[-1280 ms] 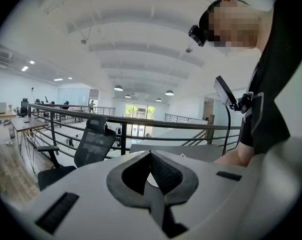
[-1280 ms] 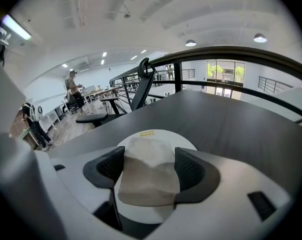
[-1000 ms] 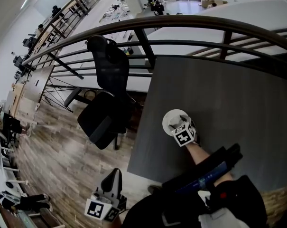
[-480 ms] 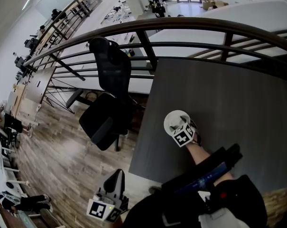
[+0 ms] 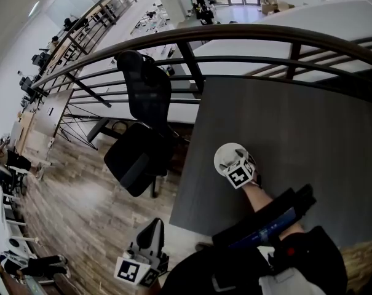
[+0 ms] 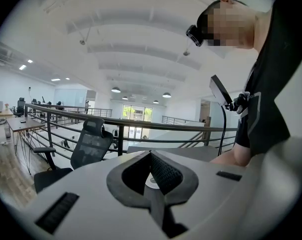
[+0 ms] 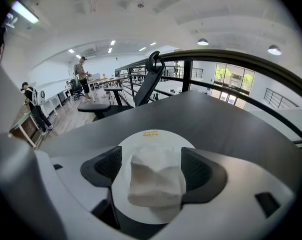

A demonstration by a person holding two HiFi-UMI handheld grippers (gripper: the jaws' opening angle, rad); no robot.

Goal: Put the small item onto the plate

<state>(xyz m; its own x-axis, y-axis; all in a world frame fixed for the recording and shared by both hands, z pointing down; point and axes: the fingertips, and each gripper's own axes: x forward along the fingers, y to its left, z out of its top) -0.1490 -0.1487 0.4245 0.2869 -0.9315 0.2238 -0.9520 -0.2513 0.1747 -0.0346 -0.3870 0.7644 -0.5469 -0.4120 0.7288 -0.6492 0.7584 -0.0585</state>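
Note:
A round white plate [image 7: 155, 135] lies on the dark grey table [image 5: 296, 121] near its left edge. A small crumpled white item [image 7: 155, 180] rests on the plate. My right gripper [image 7: 154, 170] hangs over the plate [image 5: 224, 154] with the item between its jaws. They have just been opening, and the left pad stands clear of the item. In the head view the right gripper [image 5: 232, 163] covers part of the plate. My left gripper [image 5: 151, 226] is held off the table over the floor, its jaws [image 6: 151, 156] shut with nothing in them.
A black office chair [image 5: 142, 134] stands beside the table's left edge. A dark metal railing [image 5: 265, 32] curves round the table's far side. Wooden floor [image 5: 81, 201] lies below at the left. My arm [image 5: 259, 198] reaches across the table's near edge.
The whole scene has slid slightly to the right in the head view. Both grippers keep their places, the right one over the plate.

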